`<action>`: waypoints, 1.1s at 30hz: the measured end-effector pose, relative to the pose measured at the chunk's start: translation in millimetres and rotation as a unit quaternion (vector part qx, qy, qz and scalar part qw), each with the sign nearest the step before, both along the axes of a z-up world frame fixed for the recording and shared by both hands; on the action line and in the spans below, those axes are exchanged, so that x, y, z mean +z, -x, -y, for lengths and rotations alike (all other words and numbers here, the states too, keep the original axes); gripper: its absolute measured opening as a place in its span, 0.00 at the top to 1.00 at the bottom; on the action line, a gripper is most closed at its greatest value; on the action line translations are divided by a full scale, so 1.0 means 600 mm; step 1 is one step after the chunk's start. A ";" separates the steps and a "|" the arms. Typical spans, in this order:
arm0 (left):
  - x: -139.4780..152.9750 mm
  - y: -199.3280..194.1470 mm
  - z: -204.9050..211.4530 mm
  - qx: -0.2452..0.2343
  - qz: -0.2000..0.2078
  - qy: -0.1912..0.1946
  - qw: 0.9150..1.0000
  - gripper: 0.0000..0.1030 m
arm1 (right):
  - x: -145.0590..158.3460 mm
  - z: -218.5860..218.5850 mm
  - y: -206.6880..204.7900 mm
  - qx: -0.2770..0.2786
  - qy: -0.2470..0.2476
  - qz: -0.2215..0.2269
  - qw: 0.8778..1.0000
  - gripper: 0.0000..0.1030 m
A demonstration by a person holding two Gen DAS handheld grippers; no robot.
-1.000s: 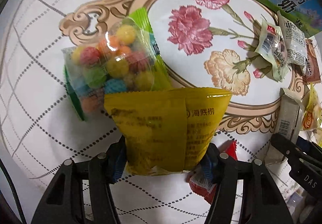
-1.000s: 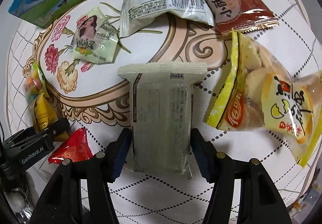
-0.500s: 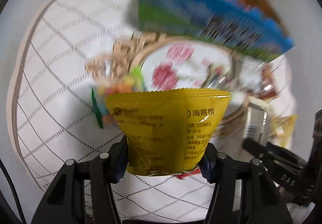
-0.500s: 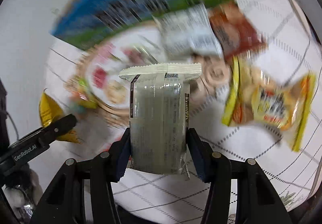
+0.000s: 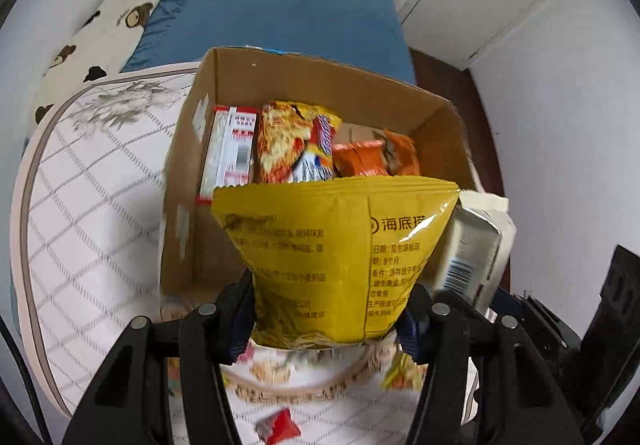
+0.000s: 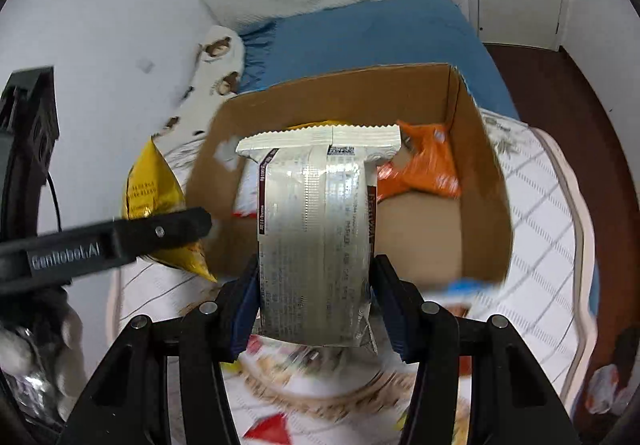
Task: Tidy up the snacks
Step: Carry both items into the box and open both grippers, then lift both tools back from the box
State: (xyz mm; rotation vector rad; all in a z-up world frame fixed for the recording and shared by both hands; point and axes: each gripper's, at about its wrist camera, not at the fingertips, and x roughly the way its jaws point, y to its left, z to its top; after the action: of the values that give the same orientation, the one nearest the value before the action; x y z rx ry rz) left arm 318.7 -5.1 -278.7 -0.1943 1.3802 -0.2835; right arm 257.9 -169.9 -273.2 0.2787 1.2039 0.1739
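Note:
My left gripper [image 5: 326, 313] is shut on a yellow snack packet [image 5: 320, 245], held upright above the patterned tablecloth [image 5: 80, 225]. Just beyond it stands an open cardboard box [image 5: 312, 85] with several snacks inside. My right gripper [image 6: 316, 297] is shut on a silver-white packet [image 6: 316, 229], held in front of the same box [image 6: 340, 101]. In the right wrist view the left gripper's finger [image 6: 160, 233] and its yellow packet [image 6: 148, 185] sit at the left. In the left wrist view the silver packet [image 5: 472, 245] shows at the right.
Orange packets [image 5: 376, 157] and a red-and-white carton [image 5: 232, 149] fill the box's left and far side; its near right floor [image 6: 420, 229] is bare. A red packet [image 5: 280, 425] lies on the cloth below. Behind the box are a blue bed [image 5: 280, 13] and a bear-print pillow [image 5: 100, 25].
Both grippers have lifted their packets off the table and tipped up towards the box, whose open top is now in view. The loose snacks on the cloth have dropped out of sight.

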 end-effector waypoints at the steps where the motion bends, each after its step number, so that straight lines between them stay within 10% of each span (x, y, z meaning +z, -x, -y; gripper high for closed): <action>1: -0.018 -0.028 0.003 0.001 -0.016 -0.006 1.000 0.46 | -0.010 0.002 -0.017 -0.002 0.003 -0.006 1.000 0.45; 15: -0.195 -0.088 0.019 -0.025 -0.150 -0.050 0.987 0.43 | -0.195 0.023 -0.149 0.015 0.040 -0.155 0.987 0.41; 19: -0.211 -0.082 0.010 -0.017 -0.157 -0.055 0.986 0.14 | -0.213 0.025 -0.152 0.024 0.053 -0.180 0.982 0.16; 33: -0.130 -0.050 -0.025 -0.015 -0.055 -0.093 0.994 0.14 | -0.163 0.036 -0.138 0.004 0.090 -0.128 0.988 0.10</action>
State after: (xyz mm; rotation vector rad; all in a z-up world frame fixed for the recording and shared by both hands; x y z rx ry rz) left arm 348.6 10.0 -356.4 -0.0337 1.5120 -0.1696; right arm 340.6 -191.4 -370.9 0.1413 1.4667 0.0352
